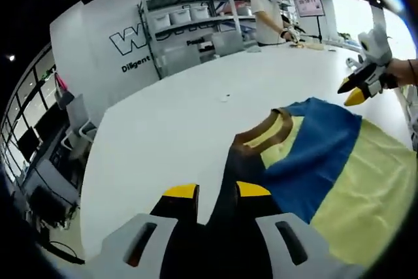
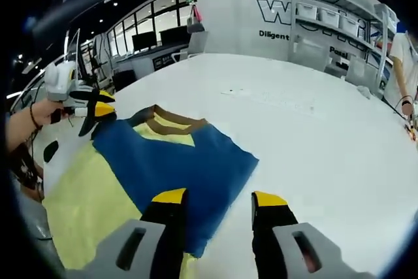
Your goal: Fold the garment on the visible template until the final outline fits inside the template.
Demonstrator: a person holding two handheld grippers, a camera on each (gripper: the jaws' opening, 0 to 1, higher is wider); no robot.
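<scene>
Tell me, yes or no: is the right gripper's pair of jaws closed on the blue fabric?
No. In the right gripper view the right gripper stands open, its jaws apart above the blue and yellow garment with white table between them.

The white wall [image 2: 248, 4] bears a large "W" and "Diligent".

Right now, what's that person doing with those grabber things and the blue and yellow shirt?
A person is folding a blue and yellow garment with a brown collar on a big white table, using a hand-held gripper in each hand. The left hand-held gripper is at the dark edge of the fabric near the collar; whether it pinches the fabric is hard to tell. The right hand-held gripper is open, straddling the blue part's edge. The garment lies partly folded. Another person stands at the far end.
</scene>
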